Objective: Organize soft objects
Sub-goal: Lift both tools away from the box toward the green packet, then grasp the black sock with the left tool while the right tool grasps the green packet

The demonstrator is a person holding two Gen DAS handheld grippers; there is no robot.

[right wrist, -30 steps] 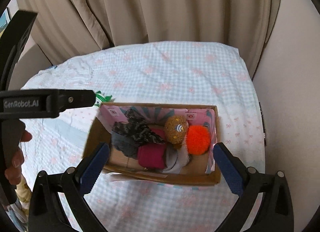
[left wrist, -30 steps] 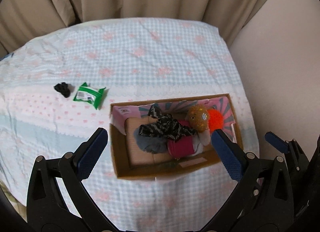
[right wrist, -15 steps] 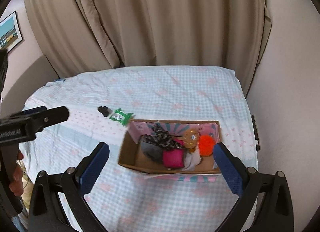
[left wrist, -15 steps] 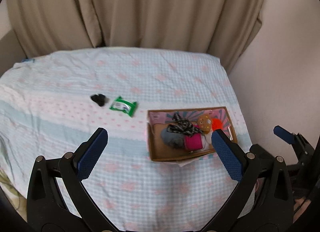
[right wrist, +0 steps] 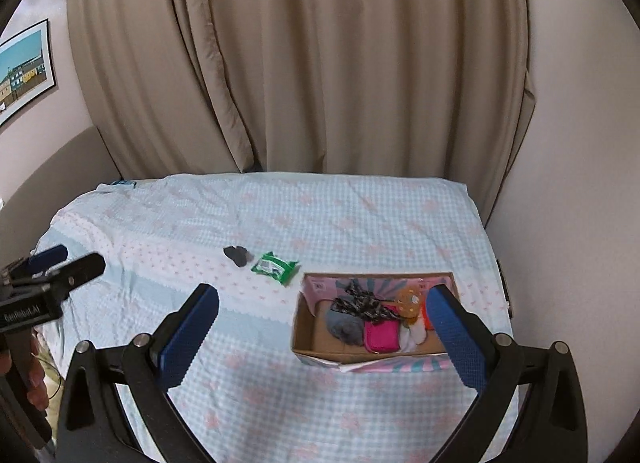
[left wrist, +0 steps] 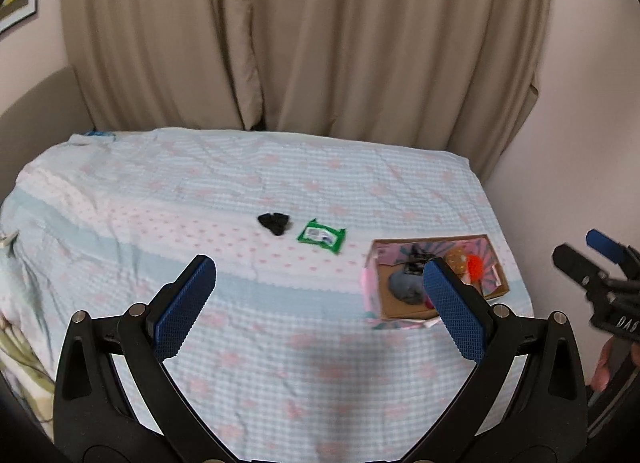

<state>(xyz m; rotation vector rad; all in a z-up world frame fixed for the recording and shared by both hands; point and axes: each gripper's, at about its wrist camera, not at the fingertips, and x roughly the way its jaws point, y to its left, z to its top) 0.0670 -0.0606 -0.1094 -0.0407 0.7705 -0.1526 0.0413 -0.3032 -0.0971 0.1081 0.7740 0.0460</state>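
Observation:
An open cardboard box (right wrist: pixel 306 325) (left wrist: pixel 376 295) stands at the bed's right front. It holds a grey soft lump (right wrist: pixel 344 325), a pink pouch (right wrist: pixel 381 337), a patterned dark fabric (right wrist: pixel 362 305), a brown ball (right wrist: pixel 409 299) and an orange pompom (left wrist: pixel 475 264). A small black soft item (left wrist: pixel 274 223) (right wrist: pixel 236 255) and a green packet (left wrist: pixel 321 235) (right wrist: pixel 275 266) lie on the bed left of the box. My left gripper (left wrist: pixel 316 291) is open and empty, high above the bed. My right gripper (right wrist: pixel 322 323) is open and empty, also well back.
The bed has a light blue and pink checked cover (left wrist: pixel 240 191). Beige curtains (right wrist: pixel 320 63) hang behind it and a wall stands close on the right. A framed picture (right wrist: pixel 24 67) hangs at the left. The other gripper shows at each view's edge.
Both grippers have pulled up and back from the box, so the whole bed shows now. The box contents, black item and green packet have not moved.

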